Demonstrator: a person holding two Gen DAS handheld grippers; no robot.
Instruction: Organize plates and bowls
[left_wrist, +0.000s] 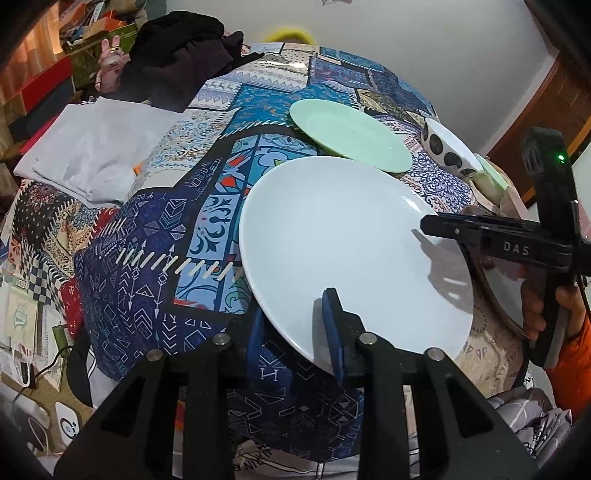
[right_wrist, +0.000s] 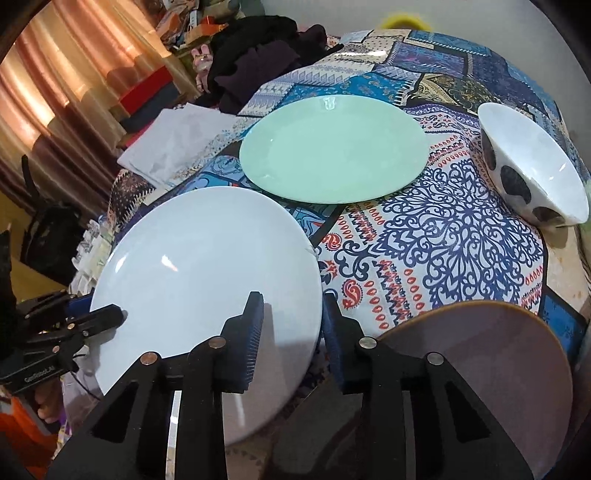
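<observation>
1. Two tongs grip one white plate (left_wrist: 343, 251): our left tongs (left_wrist: 295, 325) pinch its near rim, our right tongs (right_wrist: 291, 332) its opposite edge.
2. We see the green plate (right_wrist: 332, 151) just behind it on the patterned cloth (right_wrist: 443, 236).
3. The spotted bowl (right_wrist: 532, 170) stands further right.

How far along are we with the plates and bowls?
Nothing looks stacked yet. In hand: the white plate, with the left gripper and right gripper both clamped on its rim. Left to do: the green plate, the spotted bowl and the brown plate lie apart on the patterned cloth.
</observation>
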